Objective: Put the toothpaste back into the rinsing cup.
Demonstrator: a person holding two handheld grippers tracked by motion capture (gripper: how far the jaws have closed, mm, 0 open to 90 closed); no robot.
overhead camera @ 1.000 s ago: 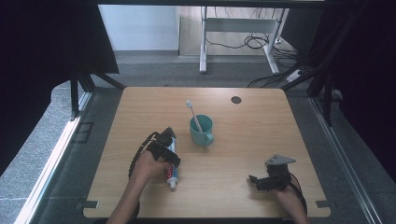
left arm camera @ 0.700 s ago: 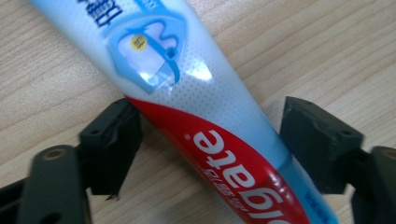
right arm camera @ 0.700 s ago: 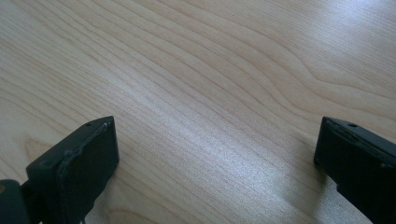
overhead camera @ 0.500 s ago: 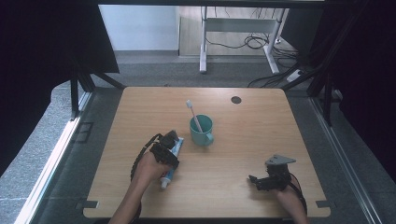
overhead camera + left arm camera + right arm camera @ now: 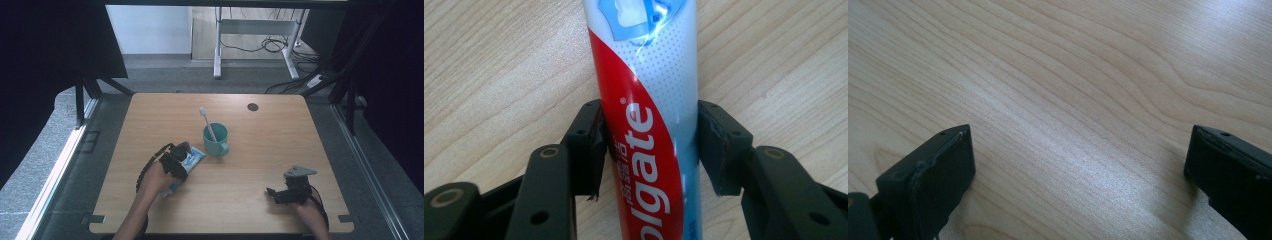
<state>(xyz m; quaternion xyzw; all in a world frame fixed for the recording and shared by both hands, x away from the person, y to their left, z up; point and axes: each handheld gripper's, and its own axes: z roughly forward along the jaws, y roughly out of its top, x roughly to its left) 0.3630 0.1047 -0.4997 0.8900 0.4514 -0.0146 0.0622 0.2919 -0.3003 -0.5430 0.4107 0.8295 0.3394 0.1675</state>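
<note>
A red, white and blue toothpaste tube [image 5: 194,157] [image 5: 649,90] lies on the wooden table [image 5: 260,150], just left of a teal cup [image 5: 216,141]. A toothbrush [image 5: 206,120] stands in the cup and leans back and to the left. My left gripper [image 5: 184,155] [image 5: 649,120] has just been closing and is now shut on the tube, one pad pressing on each side. My right gripper [image 5: 272,192] [image 5: 1080,150] rests open at the front right over bare wood, with nothing between its jaws.
A small black disc [image 5: 253,106] lies near the table's far edge. Beyond the table a metal desk frame [image 5: 218,45] and cables [image 5: 272,44] are on the floor. Dark curtains hang on both sides.
The left gripper's jaws have closed onto the toothpaste tube, and the tube has turned slightly toward the cup. The right gripper has not moved.
</note>
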